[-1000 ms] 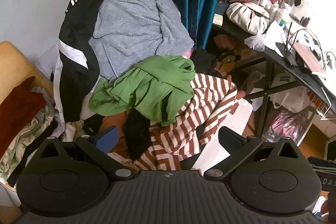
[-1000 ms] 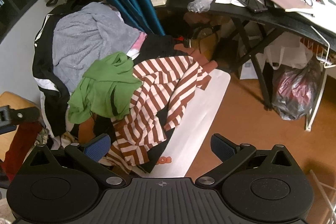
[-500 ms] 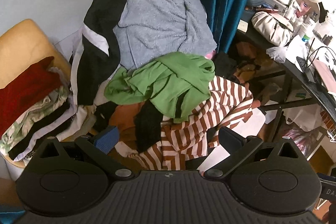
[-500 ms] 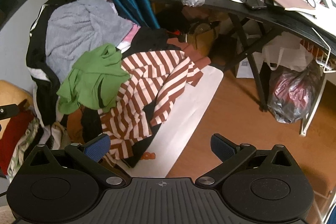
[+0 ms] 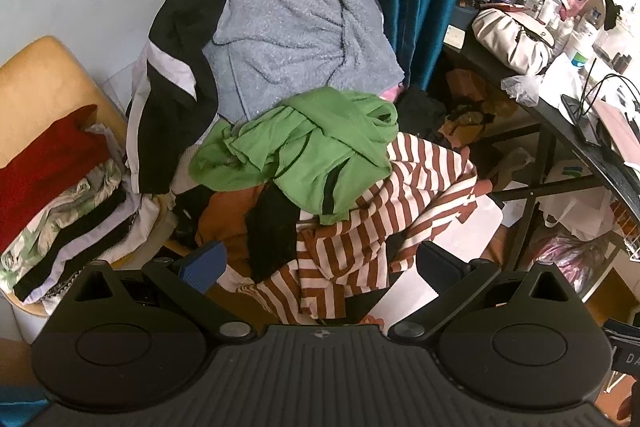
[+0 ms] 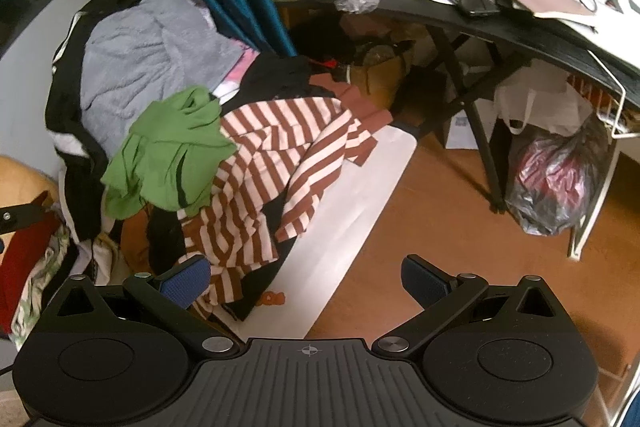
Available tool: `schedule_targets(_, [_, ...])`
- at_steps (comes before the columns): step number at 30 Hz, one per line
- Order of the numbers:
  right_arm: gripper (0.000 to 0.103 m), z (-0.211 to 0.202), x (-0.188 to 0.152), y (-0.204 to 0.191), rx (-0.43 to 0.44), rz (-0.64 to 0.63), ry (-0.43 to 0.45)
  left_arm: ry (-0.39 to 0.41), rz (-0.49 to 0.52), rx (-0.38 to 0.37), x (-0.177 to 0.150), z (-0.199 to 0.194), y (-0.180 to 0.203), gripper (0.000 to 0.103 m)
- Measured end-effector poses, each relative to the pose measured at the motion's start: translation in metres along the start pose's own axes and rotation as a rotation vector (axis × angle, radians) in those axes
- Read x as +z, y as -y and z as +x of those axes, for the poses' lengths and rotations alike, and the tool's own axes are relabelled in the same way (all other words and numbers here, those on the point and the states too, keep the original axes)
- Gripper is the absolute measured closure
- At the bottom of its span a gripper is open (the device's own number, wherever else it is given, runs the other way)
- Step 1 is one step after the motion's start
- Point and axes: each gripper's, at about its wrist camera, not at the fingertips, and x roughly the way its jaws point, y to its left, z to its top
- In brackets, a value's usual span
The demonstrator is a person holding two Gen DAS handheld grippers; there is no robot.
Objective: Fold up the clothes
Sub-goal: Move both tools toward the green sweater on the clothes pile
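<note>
Wood floor [image 6: 440, 211] and white board [image 6: 352, 211] solely right-wrist.

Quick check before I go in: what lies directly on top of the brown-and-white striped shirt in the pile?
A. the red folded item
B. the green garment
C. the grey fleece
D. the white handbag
B: the green garment is draped over the upper part of the striped shirt, while both grippers, the left gripper and the right gripper, are open and hold nothing.
</note>
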Motion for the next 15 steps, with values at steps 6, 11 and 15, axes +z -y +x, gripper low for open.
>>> schedule_targets(6, [0.001, 0.007, 0.001, 0.002, -0.019, 0.012, -0.002, 0.044, -0.024, 0.021, 0.012, -0.005, -0.015, 0.001])
schedule_targets(11, [0.001, 0.015, 0.006, -0.024, -0.049, -0.013, -0.004, 0.026, -0.021, 0.014, 0.020, 0.009, -0.031, 0.000])
schedule_targets(15, [0.001, 0.020, 0.013, -0.050, -0.090, 0.012, 0.015, -0.009, 0.005, -0.022, 0.031, 0.029, -0.045, 0.000])
